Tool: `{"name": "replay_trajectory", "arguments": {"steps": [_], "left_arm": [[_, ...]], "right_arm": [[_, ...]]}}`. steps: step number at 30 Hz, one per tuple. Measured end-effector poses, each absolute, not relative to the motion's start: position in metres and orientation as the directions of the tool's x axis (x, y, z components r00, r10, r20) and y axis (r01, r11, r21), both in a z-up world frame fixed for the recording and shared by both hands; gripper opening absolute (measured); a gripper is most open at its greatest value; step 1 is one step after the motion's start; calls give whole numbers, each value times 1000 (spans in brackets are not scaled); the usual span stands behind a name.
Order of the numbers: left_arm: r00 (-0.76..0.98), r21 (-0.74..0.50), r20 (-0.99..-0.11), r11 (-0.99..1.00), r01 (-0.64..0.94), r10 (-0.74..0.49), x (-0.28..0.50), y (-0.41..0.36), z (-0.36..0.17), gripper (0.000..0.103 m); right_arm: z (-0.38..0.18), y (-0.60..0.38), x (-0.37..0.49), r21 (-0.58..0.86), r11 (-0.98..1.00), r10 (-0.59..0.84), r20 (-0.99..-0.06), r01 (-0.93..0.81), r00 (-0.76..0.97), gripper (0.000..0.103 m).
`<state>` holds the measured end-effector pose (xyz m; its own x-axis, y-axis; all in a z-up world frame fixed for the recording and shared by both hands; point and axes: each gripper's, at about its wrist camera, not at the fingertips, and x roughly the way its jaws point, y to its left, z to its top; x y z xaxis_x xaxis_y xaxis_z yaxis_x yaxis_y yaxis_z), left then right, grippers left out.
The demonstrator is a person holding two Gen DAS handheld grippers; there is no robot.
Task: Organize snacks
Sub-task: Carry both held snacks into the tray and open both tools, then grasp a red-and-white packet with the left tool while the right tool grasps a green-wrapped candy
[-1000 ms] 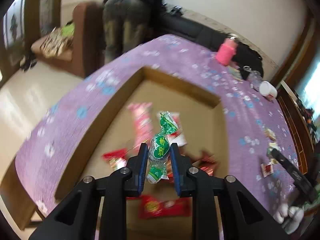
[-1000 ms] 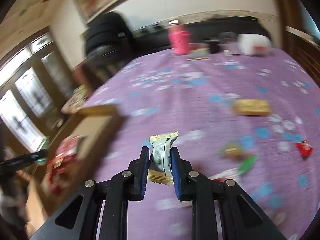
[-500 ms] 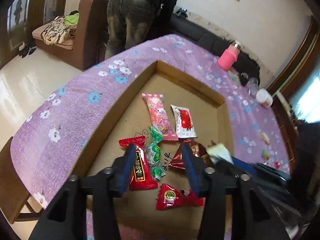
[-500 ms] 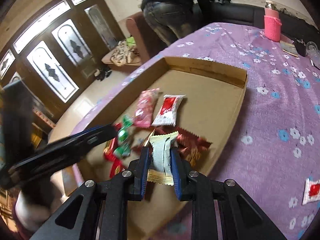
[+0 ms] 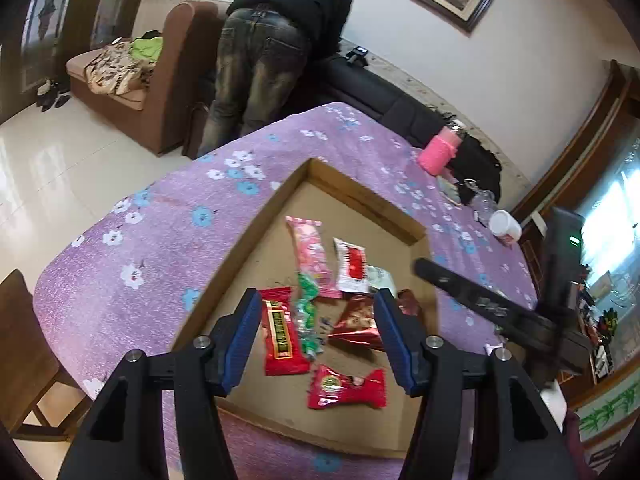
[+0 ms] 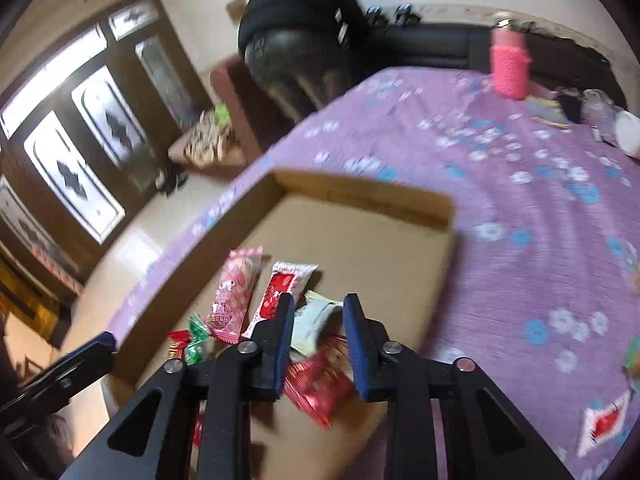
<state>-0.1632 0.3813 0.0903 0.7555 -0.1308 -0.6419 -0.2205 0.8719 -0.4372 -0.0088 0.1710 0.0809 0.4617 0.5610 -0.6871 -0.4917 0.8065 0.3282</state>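
Because both pairs of tongs stand released above the cardboard tray [image 5: 256, 236], your coming move turns on the loose snacks left outside it. Your right tongs [image 6: 316, 320] are spread, with the pale wafer packet [image 6: 314, 320] lying just beyond and between the tips, free of both blades, on the tray floor against the dark red packet [image 6: 320, 384]; its long axis runs away from you, leaning right. Your left tongs [image 5: 316, 334] are spread wider over the green candy [image 5: 306, 320] and red bar [image 5: 280, 334], both lying lengthwise away from you. Outward, the right view alone shows a red-and-white packet [image 6: 604, 420] on the purple tabletop [image 6: 520, 200], to the right of the tray and nearer your right hand. The left view alone shows the red candy [image 5: 346, 386] by the tray's near wall.
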Motion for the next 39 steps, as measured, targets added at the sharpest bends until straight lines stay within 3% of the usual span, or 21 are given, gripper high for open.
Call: {"name": "replay_trajectory", "arguments": {"steps": [5,7,12,18,23,30,31,32,39], "left_arm": [[767,-447,-612,885,-131,-195,-166,355,103,64],[763,-434,-605,898,-77,-227,-163,334,106,70],[712,-404,-628,913,46,-314,-150,279,103,70],[638,-362,-663,914,185,-392,-147,219,96,70],[597,-341,-679,904,260,-427,-144,182,93,70],[563,-256,-715,905,341,-414,-127,139,91,70],[559,-235,-724,907,350,-403,-124,134,89,70],[556,-212,-734,909,359,-391,-119,127,87,70],[501,-134,-776,876,463,-383,-78,74,60,70]], "right_arm": [[106,74,-31,361,845,534,-623,-395,571,47],[109,28,-36,349,881,472,-623,-319,624,48],[97,-69,-49,292,947,300,-660,-132,689,48],[67,-146,-44,336,942,237,-697,16,676,48],[51,-139,-23,381,921,350,-711,-84,610,48],[32,-71,12,222,938,339,-753,-267,565,47],[27,-70,15,192,944,315,-762,-267,566,44],[23,-69,16,176,948,301,-766,-265,568,26],[20,-100,15,330,916,400,-707,-228,583,22]]}}
